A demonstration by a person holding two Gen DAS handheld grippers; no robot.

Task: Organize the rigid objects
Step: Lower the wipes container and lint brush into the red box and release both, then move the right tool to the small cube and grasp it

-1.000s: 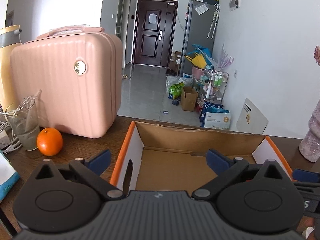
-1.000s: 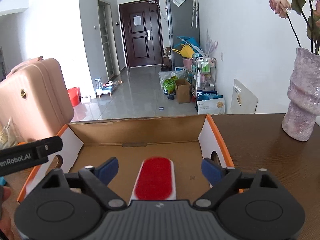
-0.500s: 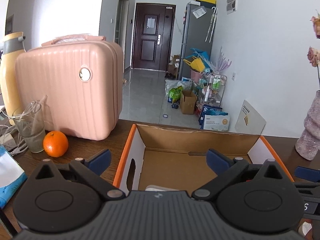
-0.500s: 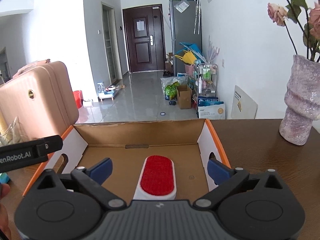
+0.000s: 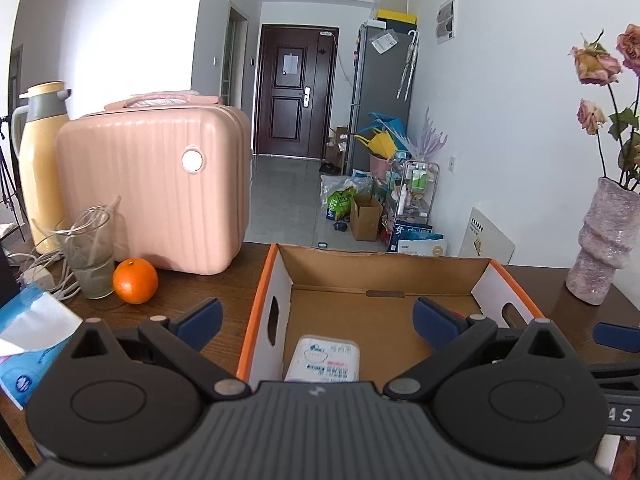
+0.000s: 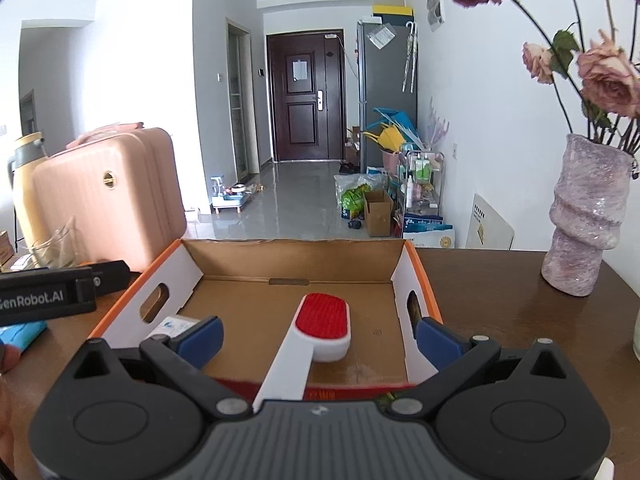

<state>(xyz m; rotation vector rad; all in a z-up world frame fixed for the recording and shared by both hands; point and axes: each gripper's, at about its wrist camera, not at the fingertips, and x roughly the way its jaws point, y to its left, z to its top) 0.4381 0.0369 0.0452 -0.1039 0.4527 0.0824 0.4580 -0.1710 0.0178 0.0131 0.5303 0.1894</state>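
- A pink suitcase (image 5: 160, 192) stands on the dark wooden table (image 5: 568, 320).
- An orange (image 5: 135, 281) sits just beside a glass (image 5: 89, 256).
- A yellow thermos (image 5: 38, 160) is behind them.
- A textured vase (image 6: 586, 216) holds dried roses (image 6: 608, 76).

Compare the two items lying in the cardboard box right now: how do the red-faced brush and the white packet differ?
The brush has a red pad and a long white handle; the white packet is a flat rectangle with printed labelling. The brush lies mid-floor, its handle running toward the box's near edge, while the packet sits by the left wall with the hand-hole. Both rest flat in the cardboard box, free of either gripper.
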